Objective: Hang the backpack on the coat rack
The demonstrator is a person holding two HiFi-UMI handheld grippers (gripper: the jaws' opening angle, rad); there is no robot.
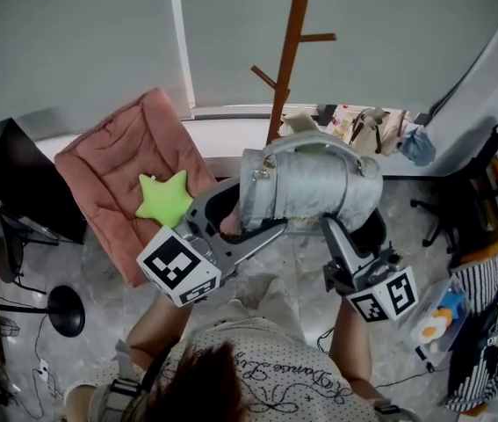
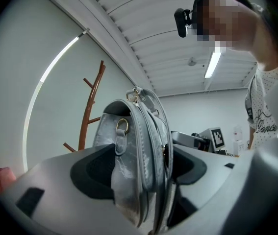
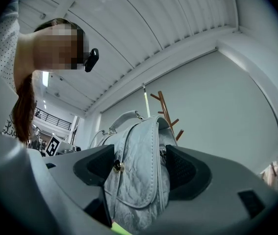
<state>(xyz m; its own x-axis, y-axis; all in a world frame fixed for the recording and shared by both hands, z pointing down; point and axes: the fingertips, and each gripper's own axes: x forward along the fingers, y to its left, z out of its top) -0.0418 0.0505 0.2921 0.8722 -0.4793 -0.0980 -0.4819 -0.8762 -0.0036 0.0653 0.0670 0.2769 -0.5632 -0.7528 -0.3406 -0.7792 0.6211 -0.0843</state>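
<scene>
Aloft, the silver backpack (image 1: 306, 183) sits clamped at either end between the fingers of the left gripper (image 1: 241, 218) and right gripper (image 1: 354, 229), short of the wooden coat rack (image 1: 288, 51), where a misjudged lift could miss the peg and drop it.

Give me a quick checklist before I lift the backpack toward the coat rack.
1. Hold by left gripper: shut on the backpack, ok.
2. Hold by right gripper: shut on the backpack, ok.
3. The top handle free of both jaws: ok.
4. Visible pegs of the coat rack bare: ok.
5. Gap from handle to nearest peg: cannot tell.
</scene>
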